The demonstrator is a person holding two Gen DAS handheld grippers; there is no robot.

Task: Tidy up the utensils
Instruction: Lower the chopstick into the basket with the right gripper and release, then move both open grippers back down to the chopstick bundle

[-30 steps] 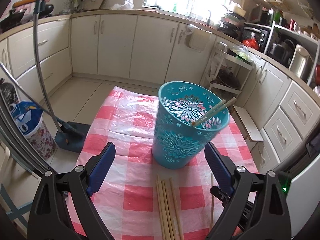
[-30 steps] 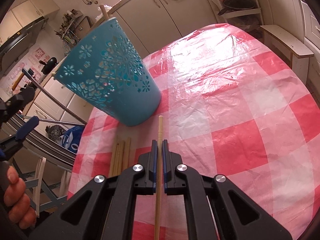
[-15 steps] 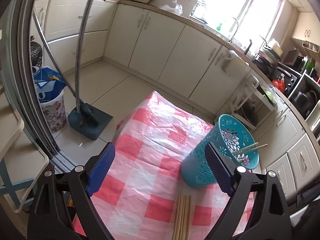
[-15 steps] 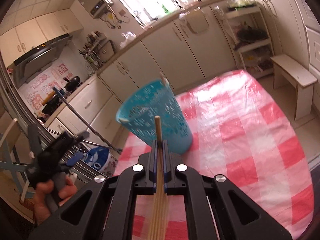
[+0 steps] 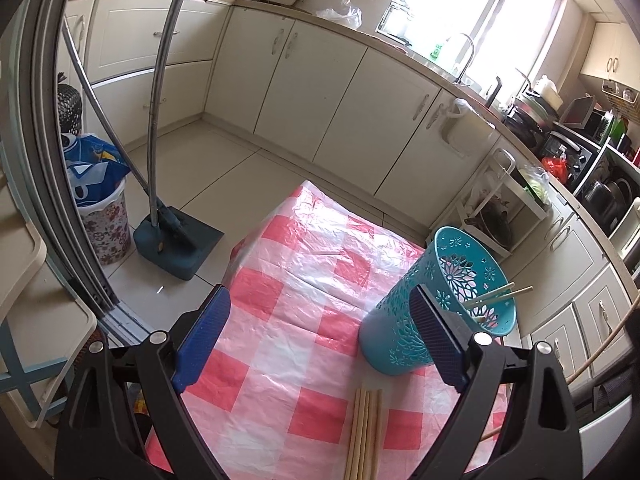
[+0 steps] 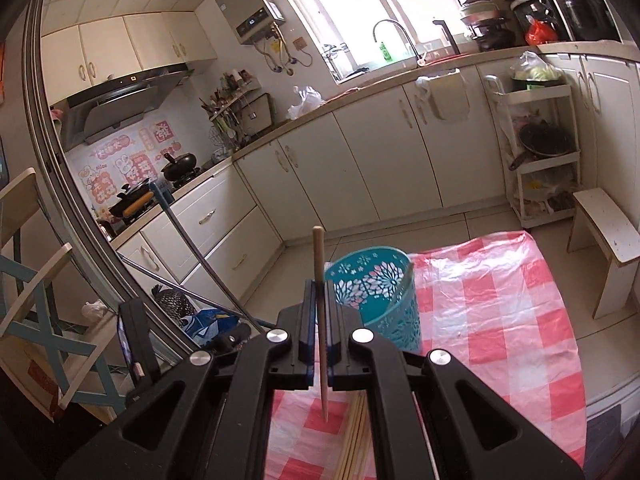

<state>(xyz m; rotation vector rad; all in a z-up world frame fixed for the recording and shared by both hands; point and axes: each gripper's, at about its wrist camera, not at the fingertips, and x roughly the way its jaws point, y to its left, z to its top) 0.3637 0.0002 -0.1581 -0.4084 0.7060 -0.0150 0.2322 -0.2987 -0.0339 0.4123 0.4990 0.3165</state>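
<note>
While two chopsticks already lean inside the teal basket (image 5: pixel 436 304), the right gripper (image 6: pixel 319 320) pinches one chopstick (image 6: pixel 320 300) above it; the left gripper (image 5: pixel 320 344) gapes empty; four chopsticks (image 5: pixel 365 428) lie just beside the basket.

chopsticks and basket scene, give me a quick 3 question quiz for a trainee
1. True or false: the right gripper is shut on a chopstick.
2. Where do the loose chopsticks lie?
A. inside the basket
B. on the tablecloth near the basket's base
C. on the floor
3. Fill in: the left gripper is ____ and holds nothing.

Key:
1. True. The chopstick sits between the shut jaws and is lifted above the tablecloth.
2. B. Other chopsticks already lean in the basket.
3. open
</note>
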